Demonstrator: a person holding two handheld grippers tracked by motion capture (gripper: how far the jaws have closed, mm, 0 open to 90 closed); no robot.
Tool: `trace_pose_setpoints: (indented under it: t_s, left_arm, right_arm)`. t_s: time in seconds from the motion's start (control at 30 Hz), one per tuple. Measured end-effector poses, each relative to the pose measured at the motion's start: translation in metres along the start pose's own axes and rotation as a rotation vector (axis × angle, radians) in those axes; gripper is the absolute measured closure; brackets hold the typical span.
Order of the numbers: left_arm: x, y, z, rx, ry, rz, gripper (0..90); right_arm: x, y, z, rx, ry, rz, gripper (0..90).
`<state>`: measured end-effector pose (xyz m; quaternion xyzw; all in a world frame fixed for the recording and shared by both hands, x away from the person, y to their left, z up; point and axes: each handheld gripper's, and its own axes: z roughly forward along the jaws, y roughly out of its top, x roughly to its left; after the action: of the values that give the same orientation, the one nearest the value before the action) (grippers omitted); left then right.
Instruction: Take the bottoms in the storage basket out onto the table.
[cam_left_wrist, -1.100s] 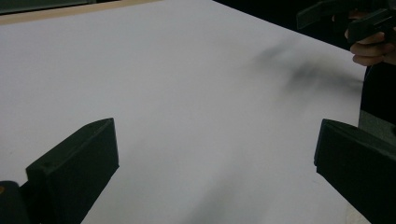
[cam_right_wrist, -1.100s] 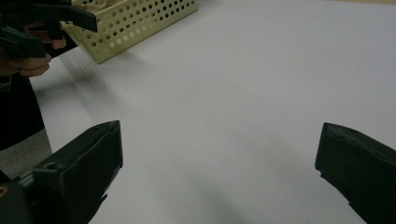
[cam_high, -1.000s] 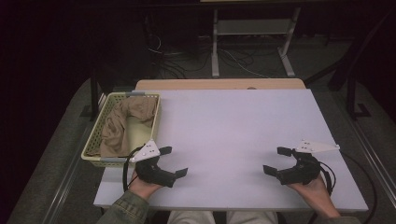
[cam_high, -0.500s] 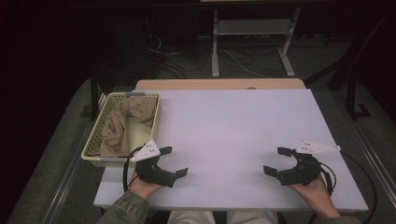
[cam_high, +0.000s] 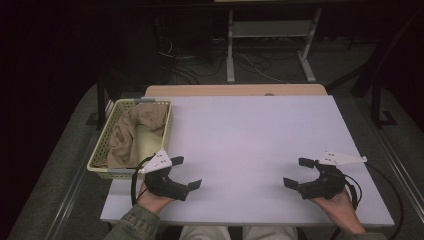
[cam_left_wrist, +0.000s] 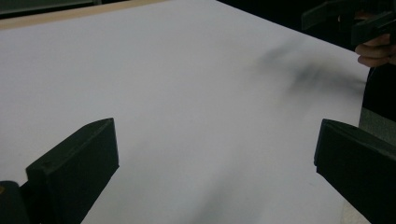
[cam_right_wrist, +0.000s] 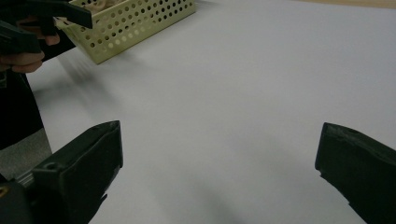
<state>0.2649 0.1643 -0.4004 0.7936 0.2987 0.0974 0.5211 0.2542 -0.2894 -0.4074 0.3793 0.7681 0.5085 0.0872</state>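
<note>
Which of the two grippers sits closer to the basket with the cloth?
The left gripper: it rests right beside the yellow basket's near corner, while the right gripper sits across the table.

You have one white rectangular tabletop (cam_high: 250, 145) in front of you, laid on one light wooden table whose far edge (cam_high: 235, 90) shows beyond it. At the left there is one pale yellow perforated plastic basket (cam_high: 102, 169), and it holds one crumpled tan cloth (cam_high: 127, 140). You are holding two black two-jaw grippers: one left gripper (cam_high: 189, 173) near the basket and one right gripper (cam_high: 298, 173) at the near right, each with two jaws spread wide. On the floor at the far side stands one grey metal frame (cam_high: 270, 30).
</note>
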Motion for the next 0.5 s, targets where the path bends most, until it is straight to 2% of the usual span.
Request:
trace_pose_setpoints:
  t_s: [0.27,0.5]
  left_arm:
    - [0.001,0.013,-0.007,0.002,0.008,0.027,0.0]
    - [0.005,0.023,-0.013,0.023,0.012,0.026,0.0]
  right_arm:
    - [-0.001,0.000,-0.001,-0.004,-0.003,0.009,0.5]
    - [-0.001,-0.001,-0.001,-0.002,-0.003,0.010,0.6]
